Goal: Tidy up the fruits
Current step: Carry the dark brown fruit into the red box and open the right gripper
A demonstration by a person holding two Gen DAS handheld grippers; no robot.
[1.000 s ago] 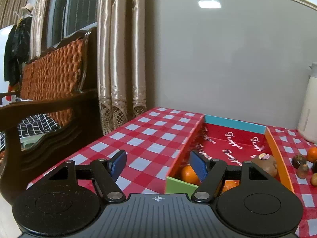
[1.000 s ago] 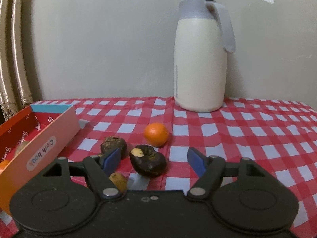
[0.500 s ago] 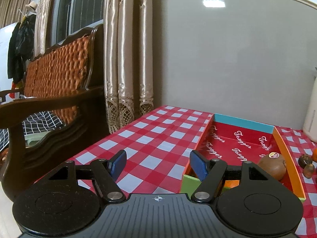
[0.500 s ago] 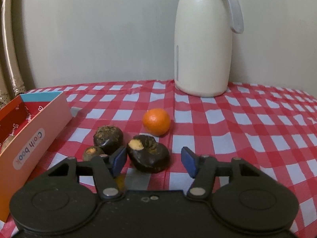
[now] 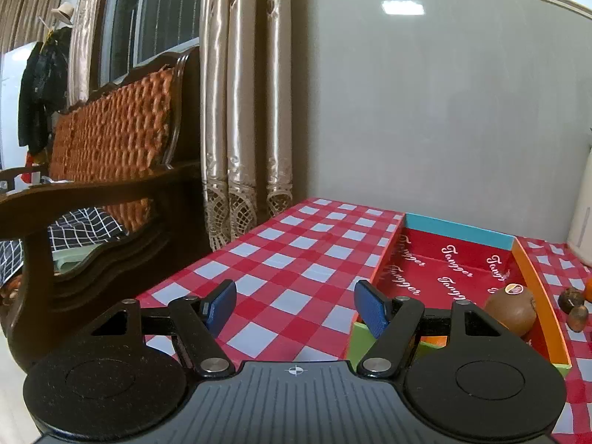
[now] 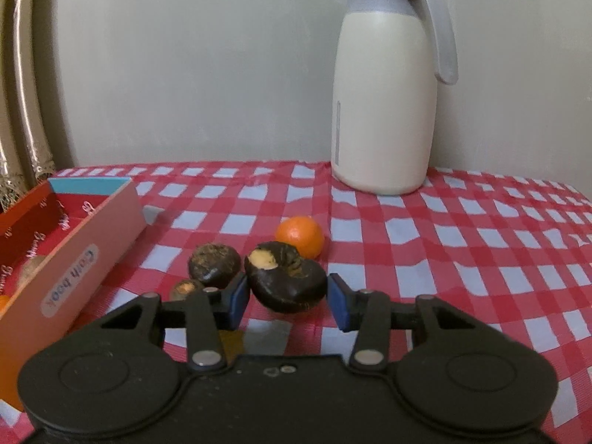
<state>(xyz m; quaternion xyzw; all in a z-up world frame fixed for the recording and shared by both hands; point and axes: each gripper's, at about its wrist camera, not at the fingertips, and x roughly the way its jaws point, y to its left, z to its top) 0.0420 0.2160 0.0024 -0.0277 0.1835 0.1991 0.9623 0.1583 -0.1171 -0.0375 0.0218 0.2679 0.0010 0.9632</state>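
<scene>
Firstly, in the left wrist view, a wooden bench (image 5: 111, 192) with an orange woven back stood at far left, with curtains (image 5: 244, 111) hanging beside it. The table (image 5: 296, 259), under a red and white checked cloth, ran from there to the right. The left gripper (image 5: 295, 303) hung above the cloth with its jaws apart and nothing between them; its right pad (image 5: 370, 309) lay in front of the near left corner of the box (image 5: 458, 229). That box was shallow, red inside with white script, with a teal far wall and an orange right wall. A kiwi (image 5: 512, 309) with a small sticker lay inside it near the right wall, and a patch of orange fruit showed behind the gripper's right arm, too hidden to identify. In the right wrist view, the box (image 6: 74, 259) stood at left, its outer wall bearing a label. Just right of it, on the cloth, lay a small brown fruit (image 6: 185, 288), then a round dark fruit (image 6: 214, 264), then a larger dark fruit (image 6: 286, 277) with a pale scar. The right gripper (image 6: 285, 301) had just been closing, and this larger fruit sat between its blue pads; the left pad (image 6: 238, 301) appeared to touch it, while a thin gap remained at the right pad, so no firm grip was confirmed. A tangerine (image 6: 300, 236) lay just behind that fruit. A cream jug (image 6: 384, 111) with a grey lid and handle stood further back, against the wall.
</scene>
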